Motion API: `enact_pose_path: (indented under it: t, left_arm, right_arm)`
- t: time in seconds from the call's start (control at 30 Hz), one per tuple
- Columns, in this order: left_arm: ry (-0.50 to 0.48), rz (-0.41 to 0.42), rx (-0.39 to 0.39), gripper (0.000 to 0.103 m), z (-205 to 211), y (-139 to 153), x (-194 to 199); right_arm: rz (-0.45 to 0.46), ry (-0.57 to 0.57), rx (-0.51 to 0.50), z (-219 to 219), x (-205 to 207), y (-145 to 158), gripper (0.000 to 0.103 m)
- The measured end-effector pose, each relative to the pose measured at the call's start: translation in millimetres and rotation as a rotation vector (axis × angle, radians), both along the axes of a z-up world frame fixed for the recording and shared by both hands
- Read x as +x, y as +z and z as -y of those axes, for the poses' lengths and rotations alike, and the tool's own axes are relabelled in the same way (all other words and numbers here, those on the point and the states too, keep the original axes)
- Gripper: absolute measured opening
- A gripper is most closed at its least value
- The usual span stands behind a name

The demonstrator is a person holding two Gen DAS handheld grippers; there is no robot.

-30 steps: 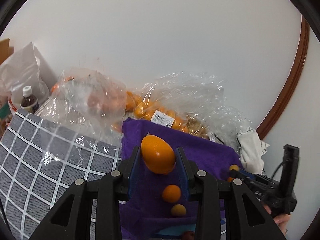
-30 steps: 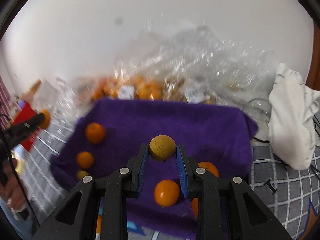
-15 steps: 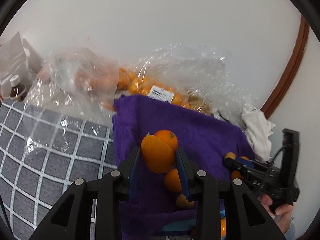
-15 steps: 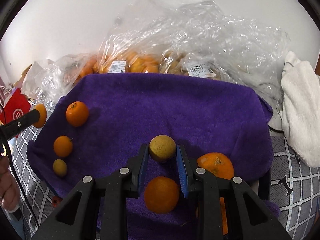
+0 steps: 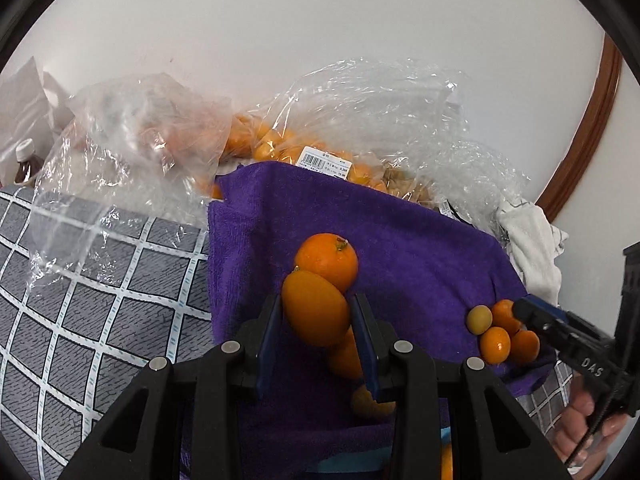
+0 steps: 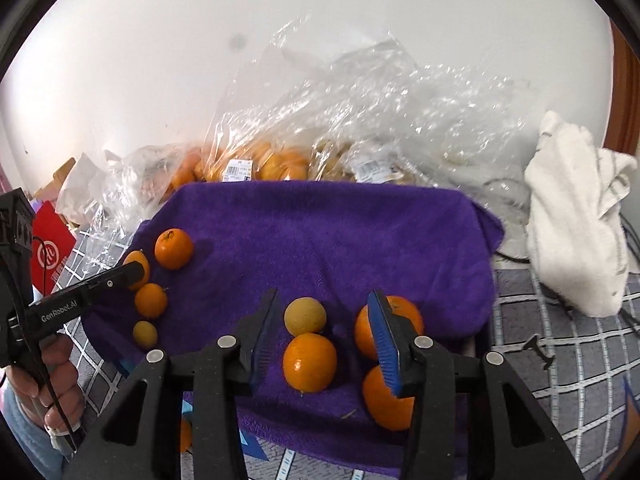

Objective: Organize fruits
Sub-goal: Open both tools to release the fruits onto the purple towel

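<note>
My left gripper [image 5: 316,312] is shut on an oval orange [image 5: 315,307] and holds it over the left side of the purple towel [image 5: 408,240], just in front of a round orange [image 5: 327,260]. My right gripper [image 6: 320,320] is open, and the yellowish fruit [image 6: 305,315] lies on the purple towel [image 6: 320,232] between its fingers. An orange [image 6: 309,361] lies just in front of that fruit, and two larger oranges [image 6: 390,332] lie by the right finger. The left gripper [image 6: 134,270] with its orange also shows at the left of the right wrist view.
Clear plastic bags of oranges [image 5: 296,148] lie behind the towel against the wall. A white cloth [image 6: 576,208] lies at the right. A bottle [image 5: 24,160] and a red box [image 6: 50,252] stand at the far left. The grey checked tablecloth [image 5: 80,280] surrounds the towel.
My right gripper has opened and let go of the yellowish fruit, which now lies on the towel. My left gripper has come lower toward the towel with its orange.
</note>
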State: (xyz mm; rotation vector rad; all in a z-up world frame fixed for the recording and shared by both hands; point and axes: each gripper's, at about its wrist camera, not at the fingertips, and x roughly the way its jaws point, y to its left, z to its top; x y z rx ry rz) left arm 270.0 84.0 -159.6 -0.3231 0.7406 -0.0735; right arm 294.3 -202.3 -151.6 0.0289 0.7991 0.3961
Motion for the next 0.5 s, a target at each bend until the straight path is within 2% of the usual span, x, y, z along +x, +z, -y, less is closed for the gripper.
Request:
enact_pose_path:
  t: [0.33,0.5]
  left_arm:
    - [0.016,0.021,0.005,0.036,-5,3,-4]
    - [0.032,0.070,0.003,0.036,-15,16,-18]
  right_arm:
    - [0.080,-0.019,-0.022,2,-16,27,0.046]
    - [0.034,-0.031,0.023,0,-36,27,0.046]
